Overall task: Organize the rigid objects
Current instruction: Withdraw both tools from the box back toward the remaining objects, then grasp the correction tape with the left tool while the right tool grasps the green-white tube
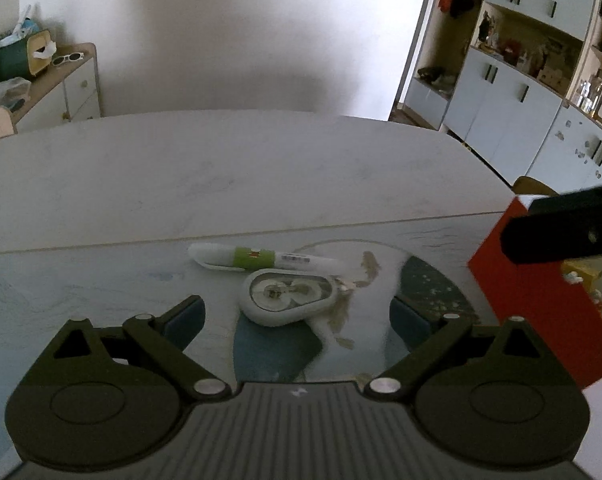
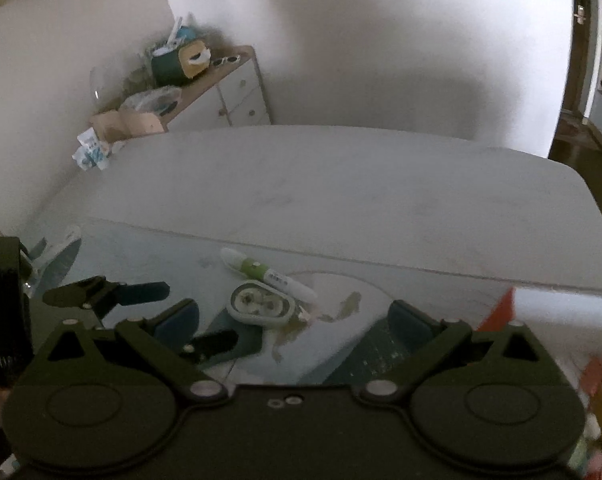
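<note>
A pale, matte worktop point(image 1: 229, 172) with faint scuffs carries a glossy printed mat point(image 1: 81, 280) in washed blues and greys, its far edge a straight seam across the surface. On the mat lie two small rigid things. The nearer is a rounded, teardrop-shaped correction-tape dispenser point(image 1: 287, 296) with a smooth grey-green plastic shell and a clear window showing its two inner reels. Just behind it, touching or nearly so, lies a slim white plastic pen-shaped tube point(image 1: 261, 258) on its side, with a green label band around its middle and a barcode strip toward its right end.

The left gripper point(image 1: 297, 312) is low over the mat, its two black fingers with dark blue pads held wide apart, the dispenser between and just ahead of them, untouched. The right gripper point(image 2: 293, 320) is beside it, its fingers likewise spread wide and holding nothing; from its camera the dispenser point(image 2: 259, 306) and the tube point(image 2: 269, 274) lie ahead and slightly left of centre. The left gripper's black linkage shows at the lower left of that view.

To the right of the mat stands a red box point(image 1: 541, 300) with flat, smooth faces and a sharp upper corner; the black body of the right gripper crosses in front of it. Against the far wall is a low wooden-topped cabinet point(image 2: 237, 92) with white drawers, cluttered on top.
</note>
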The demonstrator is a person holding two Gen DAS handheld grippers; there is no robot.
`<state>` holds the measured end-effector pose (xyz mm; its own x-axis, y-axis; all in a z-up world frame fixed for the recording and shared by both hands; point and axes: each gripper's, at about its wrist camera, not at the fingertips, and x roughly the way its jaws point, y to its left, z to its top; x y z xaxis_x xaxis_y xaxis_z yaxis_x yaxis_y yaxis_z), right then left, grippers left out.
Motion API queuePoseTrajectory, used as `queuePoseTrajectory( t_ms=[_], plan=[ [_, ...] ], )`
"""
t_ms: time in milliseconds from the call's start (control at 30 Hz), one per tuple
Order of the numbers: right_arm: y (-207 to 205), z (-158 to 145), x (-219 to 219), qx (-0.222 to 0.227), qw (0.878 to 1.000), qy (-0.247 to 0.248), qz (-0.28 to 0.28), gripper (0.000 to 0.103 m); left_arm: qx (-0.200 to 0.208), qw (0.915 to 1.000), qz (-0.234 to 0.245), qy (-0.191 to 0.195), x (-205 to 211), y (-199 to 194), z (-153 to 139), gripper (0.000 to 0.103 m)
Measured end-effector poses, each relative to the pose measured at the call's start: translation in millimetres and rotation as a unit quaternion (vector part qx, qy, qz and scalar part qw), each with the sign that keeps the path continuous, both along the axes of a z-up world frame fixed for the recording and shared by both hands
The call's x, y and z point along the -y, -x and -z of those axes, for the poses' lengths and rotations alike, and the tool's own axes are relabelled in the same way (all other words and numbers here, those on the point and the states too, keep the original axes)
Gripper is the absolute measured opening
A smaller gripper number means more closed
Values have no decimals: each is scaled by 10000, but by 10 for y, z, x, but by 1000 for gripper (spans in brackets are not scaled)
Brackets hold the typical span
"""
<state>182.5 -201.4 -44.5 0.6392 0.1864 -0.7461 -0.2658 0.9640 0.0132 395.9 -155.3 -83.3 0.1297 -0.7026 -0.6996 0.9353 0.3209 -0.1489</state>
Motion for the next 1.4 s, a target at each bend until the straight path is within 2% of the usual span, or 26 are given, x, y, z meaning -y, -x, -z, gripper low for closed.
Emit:
queuePoseTrajectory(
  t_ms=[300, 667, 1033, 1200, 1333, 1400],
  plan=[
    [-569, 306, -285, -387, 9982, 320, -339, 98, 294, 9996, 39, -27, 161, -46, 306, 99],
    [-1092, 646, -647, -830, 9913, 623, -815, 92, 238, 9996, -39, -176, 354, -44, 590, 99],
    [-1307, 897, -896, -1219, 9819, 756, -1238, 72, 361, 9990, -195, -154, 408, 14, 706, 99],
    [-1354, 967, -948, -1260, 9772, 956, -1420, 53, 481, 9986, -183, -143, 434, 91, 722, 99],
    [-1365, 972, -956, -1201, 9763, 1022, -1479, 48, 637, 9978, -87, -171, 503, 141, 732, 98],
    [-1372, 968, -954, -1162, 9766, 1024, -1494, 42, 669, 9976, -76, -165, 516, 149, 736, 98]
  ],
)
